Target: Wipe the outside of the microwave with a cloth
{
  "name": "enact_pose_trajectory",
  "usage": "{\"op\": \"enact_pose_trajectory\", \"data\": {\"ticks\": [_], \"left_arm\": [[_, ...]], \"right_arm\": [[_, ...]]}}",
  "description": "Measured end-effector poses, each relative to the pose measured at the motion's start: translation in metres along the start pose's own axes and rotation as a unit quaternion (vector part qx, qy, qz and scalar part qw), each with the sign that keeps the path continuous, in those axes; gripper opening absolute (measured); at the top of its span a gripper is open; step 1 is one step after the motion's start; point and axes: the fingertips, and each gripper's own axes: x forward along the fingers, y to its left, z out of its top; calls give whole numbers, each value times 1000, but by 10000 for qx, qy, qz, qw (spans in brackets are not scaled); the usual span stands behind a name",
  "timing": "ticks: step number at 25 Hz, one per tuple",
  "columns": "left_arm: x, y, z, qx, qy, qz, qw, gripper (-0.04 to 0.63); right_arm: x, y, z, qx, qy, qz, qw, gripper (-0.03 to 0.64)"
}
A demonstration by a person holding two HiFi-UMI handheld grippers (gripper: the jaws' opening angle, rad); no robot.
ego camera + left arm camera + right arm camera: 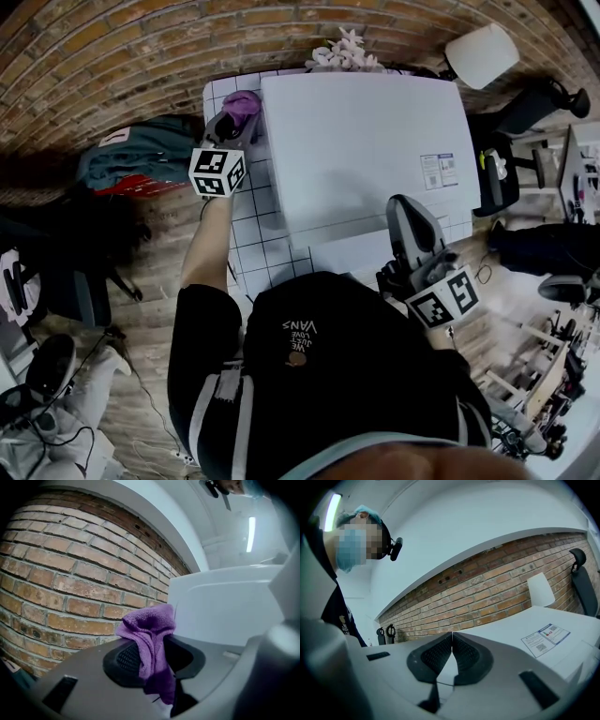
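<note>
Wiping looks barely begun: the left gripper [234,120] pinches the purple cloth [149,637] beside the microwave [370,141], at its back left corner, and every face seems still to do. The right gripper [451,644] is empty, its 2 jaws together near the front edge. A brick wall [70,573] crowds the rear.

The cloth [149,634] is fuzzy purple microfibre; microwave [366,141] smooth matt white; wall [61,573] rough brick; floor [155,281] grained wood.

Even, bright ceiling-strip lighting; strong fisheye bending with dark vignetted corners, near foreground soft.
</note>
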Motion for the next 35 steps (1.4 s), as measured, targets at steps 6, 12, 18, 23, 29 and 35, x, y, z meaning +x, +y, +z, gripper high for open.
{"op": "enact_pose_trajectory", "data": {"ticks": [6,12,18,23,29,35], "left_arm": [[-26,-6,1,-121,-137,71,9998,129],[-73,-37,-15,-279,-115,-48,9995,129],[-130,-82,-46,-571,61,-250,9980,129],[-167,-124,-66,-736,186,-532,9957,129],[-194,-161,-85,-1053,253,-716,9915,129],[-191,-167,-91,-1275,267,-716,9889,129]], "right_arm": [[-12,18,-1,-33,-88,36,9999,0],[-25,45,-12,-2,-126,142,9998,0],[-36,77,-28,61,-86,292,9995,0],[-42,94,-40,94,-34,321,9994,0],[-44,106,-47,75,4,337,9994,0],[-43,103,-43,17,11,246,9997,0]]}}
